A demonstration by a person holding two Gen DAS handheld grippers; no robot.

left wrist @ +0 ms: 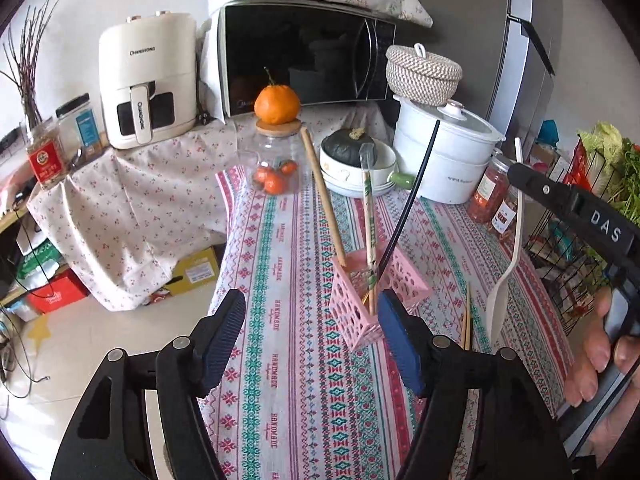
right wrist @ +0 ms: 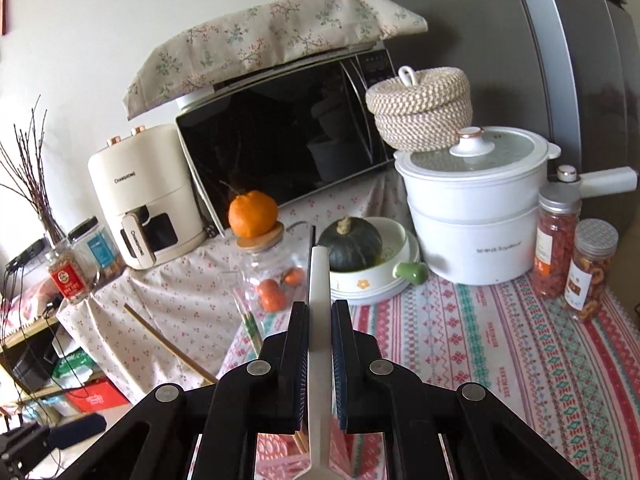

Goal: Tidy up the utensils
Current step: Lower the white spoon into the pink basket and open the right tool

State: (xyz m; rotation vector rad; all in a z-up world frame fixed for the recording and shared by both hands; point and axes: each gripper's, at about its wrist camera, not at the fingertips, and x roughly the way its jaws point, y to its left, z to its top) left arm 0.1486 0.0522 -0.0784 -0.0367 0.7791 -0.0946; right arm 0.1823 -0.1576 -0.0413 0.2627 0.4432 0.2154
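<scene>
item: white spatula (left wrist: 505, 280) — a long, slim, matte white utensil with a narrow handle and a broader flat blade. in the left wrist view it hangs nearly upright above the tabletop (left wrist: 304, 360), handle top at 12 o'clock, blade at 6 o'clock, tilted slightly so the blade swings toward 7. in the right wrist view its handle runs straight out along the line of the fingers, tip toward 12 o'clock.

holder: right gripper (right wrist: 320, 344), fingers pinching the spatula handle from both sides, pads tight against it.

destination, judged: pink basket (left wrist: 372, 296), a perforated square plastic caddy standing on the patterned cloth. it already carries a tan wooden stick (left wrist: 324, 200), a patterned-handle utensil (left wrist: 368, 216) and a black stick (left wrist: 412, 200), all leaning out toward 12 o'clock. seen from the left wrist, the spatula blade lies at 3 o'clock of the basket, near but apart, so the coming move likely carries it toward 9 o'clock and down, long axis kept upright.

left gripper (left wrist: 312, 340) — fingers spread, nothing between the pads; the basket sits just beyond them, toward 1 o'clock. the right hand is the one placed for the drop.

loose stock: bamboo chopsticks (left wrist: 466, 320) lie on the cloth at 4 o'clock of the basket, partly hidden behind the left gripper's finger.
</scene>
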